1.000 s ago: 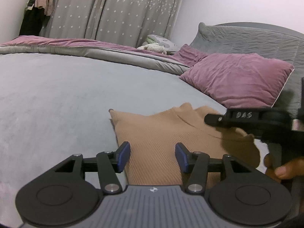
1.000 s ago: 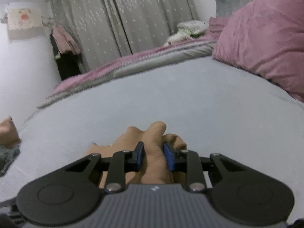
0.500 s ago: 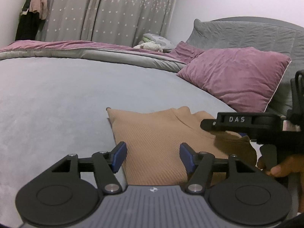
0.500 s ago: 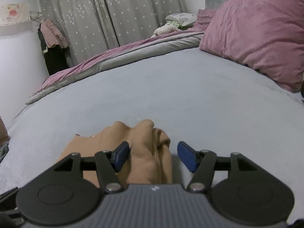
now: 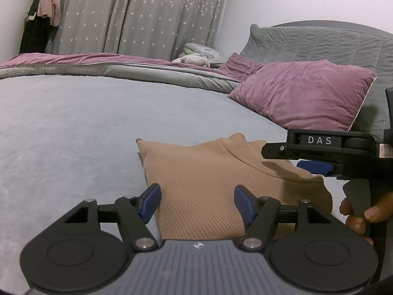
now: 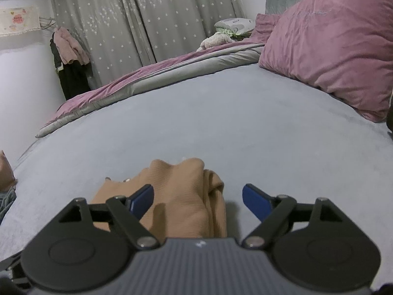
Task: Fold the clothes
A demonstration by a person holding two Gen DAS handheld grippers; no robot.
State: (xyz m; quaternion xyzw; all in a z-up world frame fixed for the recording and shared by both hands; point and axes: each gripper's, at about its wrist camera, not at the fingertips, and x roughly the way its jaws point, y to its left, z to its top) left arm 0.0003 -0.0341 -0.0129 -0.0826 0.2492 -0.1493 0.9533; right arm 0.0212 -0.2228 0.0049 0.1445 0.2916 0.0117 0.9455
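A bedroom with star-dotted grey curtains (image 5: 157,14) at the far wall, and a wide bed (image 5: 73,127) under a smooth grey cover, which serves as the folding surface. A mauve pillow (image 5: 304,93) leans against the padded headboard on the right, and a rolled duvet (image 5: 118,67) runs along the far edge, so the middle of the bed is free for the work.

The tan ribbed top (image 5: 208,184) lies flat on the near part of the bed, already doubled into a compact rectangle, with its collar end bunched toward the far right. The left gripper (image 5: 197,201) hovers over the near edge of the cloth, jaws spread wide and holding nothing. The right gripper (image 6: 197,200) is likewise spread apart, empty, its blue pads either side of the thick folded ridge; in the left wrist view it reaches in from the right, a hand (image 5: 361,215) on its handle.

Both seem poised low over the cloth, probably to press or take a fresh hold for another fold, since the stacked layers at the collar look loose.
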